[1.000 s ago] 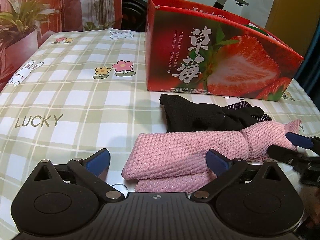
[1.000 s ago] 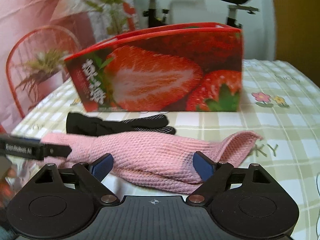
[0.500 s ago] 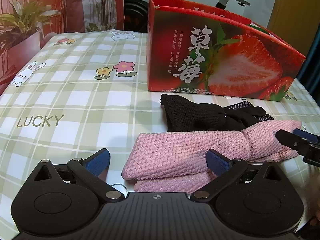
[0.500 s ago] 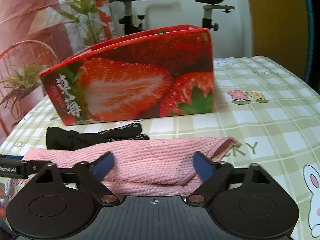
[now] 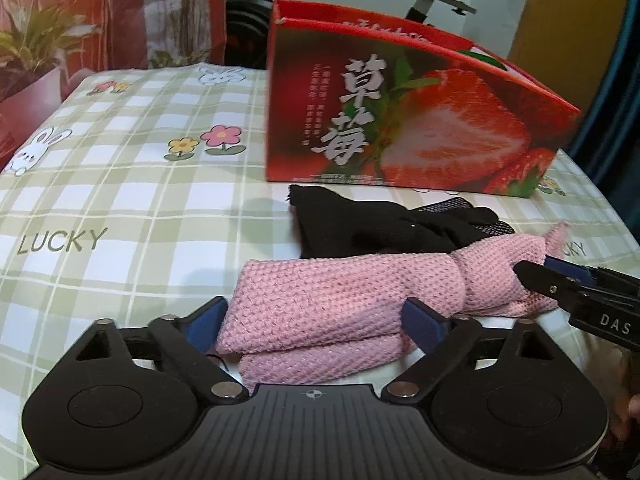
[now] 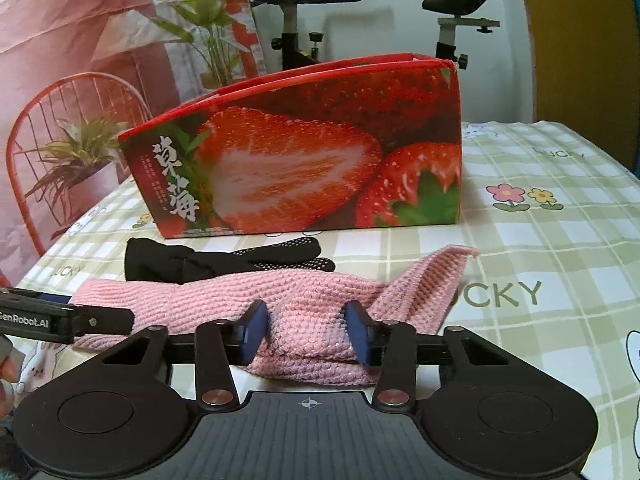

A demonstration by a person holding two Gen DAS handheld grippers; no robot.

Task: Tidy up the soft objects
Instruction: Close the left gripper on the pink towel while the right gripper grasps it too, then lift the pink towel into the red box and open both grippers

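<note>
A folded pink knitted cloth (image 5: 352,292) lies on the checked tablecloth, with black gloves (image 5: 384,228) behind it. My left gripper (image 5: 316,320) is open, its blue pads on either side of the cloth's left end. My right gripper (image 6: 306,330) has closed in on the cloth's (image 6: 320,300) right part and bunches it between its pads. The right gripper also shows in the left wrist view (image 5: 560,284) at the cloth's right end. The left gripper's finger shows in the right wrist view (image 6: 68,320). The gloves (image 6: 224,260) lie in front of the strawberry box.
A red strawberry-printed cardboard box (image 5: 404,120), open on top, stands behind the gloves; it also shows in the right wrist view (image 6: 304,164). The tablecloth (image 5: 120,200) carries flowers and rabbits. A red chair (image 6: 60,152), potted plant and exercise bike (image 6: 304,32) stand beyond the table.
My right gripper has narrowed its jaws onto the pink cloth, bunching it. My left gripper has moved forward so its pads flank the cloth's left end.
</note>
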